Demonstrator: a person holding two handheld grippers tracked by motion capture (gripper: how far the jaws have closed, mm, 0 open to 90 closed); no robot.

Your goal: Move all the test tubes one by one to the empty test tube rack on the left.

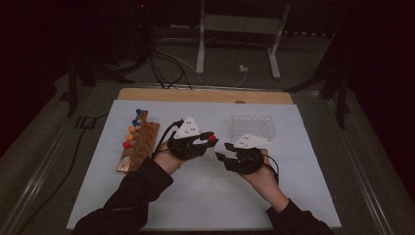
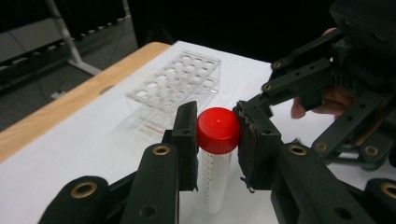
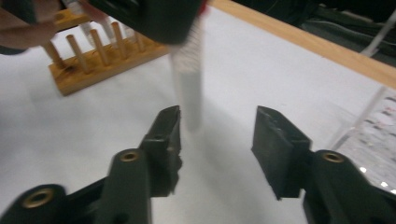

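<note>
Black left gripper (image 2: 217, 135), mid-frame, clamps the red-capped tube (image 2: 217, 140) by its cap, hanging upright for transfer; right gripper (image 3: 215, 126) gapes empty below.

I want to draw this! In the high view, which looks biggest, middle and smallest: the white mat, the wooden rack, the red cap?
1. White mat: biggest by far, it covers most of the table.
2. Wooden rack: middle.
3. Red cap: smallest, a dot in the left gripper's fingers.
</note>
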